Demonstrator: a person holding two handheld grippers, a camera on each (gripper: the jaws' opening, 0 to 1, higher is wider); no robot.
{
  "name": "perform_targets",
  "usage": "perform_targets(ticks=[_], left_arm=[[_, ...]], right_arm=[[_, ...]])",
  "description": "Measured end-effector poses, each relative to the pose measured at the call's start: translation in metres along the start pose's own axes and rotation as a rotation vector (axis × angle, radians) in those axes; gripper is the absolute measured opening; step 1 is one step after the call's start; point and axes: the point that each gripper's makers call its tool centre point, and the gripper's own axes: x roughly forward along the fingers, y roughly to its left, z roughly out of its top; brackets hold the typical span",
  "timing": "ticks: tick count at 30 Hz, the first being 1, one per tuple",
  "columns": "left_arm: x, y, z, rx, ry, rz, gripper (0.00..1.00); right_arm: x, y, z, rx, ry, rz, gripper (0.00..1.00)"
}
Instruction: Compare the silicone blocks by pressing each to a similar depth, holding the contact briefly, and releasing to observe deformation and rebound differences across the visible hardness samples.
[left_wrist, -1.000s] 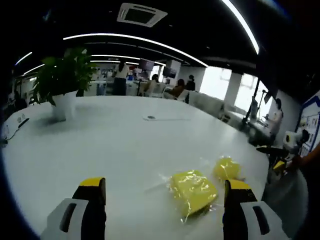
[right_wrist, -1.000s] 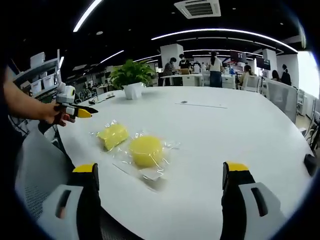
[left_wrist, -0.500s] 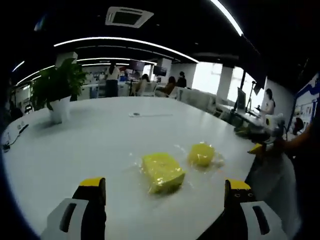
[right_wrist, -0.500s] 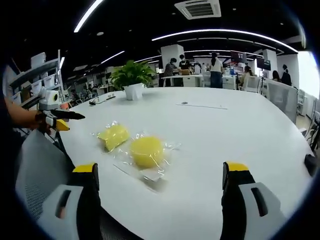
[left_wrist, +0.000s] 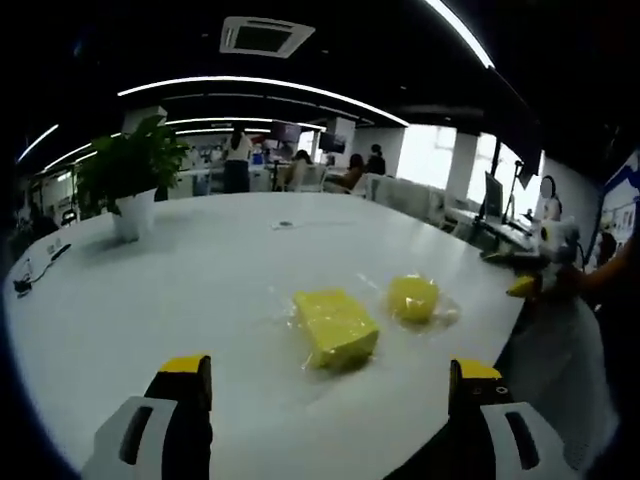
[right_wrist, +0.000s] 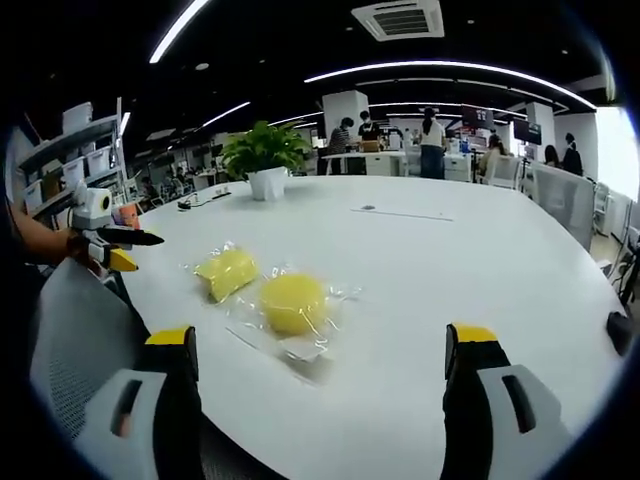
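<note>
Two wrapped yellow silicone blocks, a rectangular block (left_wrist: 336, 326) and a round block (right_wrist: 292, 300), lay untouched on the white bench (right_wrist: 480, 270); the left gripper (left_wrist: 330, 400) had swung to centre them; both grippers' jaws stood open, pressing not yet begun.

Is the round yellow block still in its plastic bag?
Yes, the round yellow block lies sealed inside a clear plastic bag.
</note>
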Motion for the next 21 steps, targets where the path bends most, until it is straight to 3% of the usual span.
perform_targets(ticks=[1,2,5,13,18,21], left_arm=[[0.000,-0.002,-0.007,-0.052,0.041,-0.009,1.00],[0.001,-0.002,-0.007,-0.054,0.044,-0.012,1.00],[0.002,-0.007,-0.007,-0.017,0.044,-0.025,1.00],[0.004,-0.008,-0.013,-0.033,0.065,-0.041,1.00],[0.004,-0.011,-0.009,0.020,0.075,-0.042,1.00],[0.005,-0.017,-0.012,0.038,0.117,-0.078,1.00]], right_arm=[[0.000,0.000,0.000,0.000,0.002,0.000,0.96],[0.000,0.000,-0.001,0.001,0.004,-0.001,0.96],[0.000,-0.001,-0.001,0.001,0.003,-0.002,0.96],[0.000,-0.003,-0.002,0.013,-0.001,-0.006,0.96],[0.001,-0.001,-0.001,0.009,0.000,0.002,0.96],[0.002,-0.001,-0.001,0.011,0.001,0.005,0.96]])
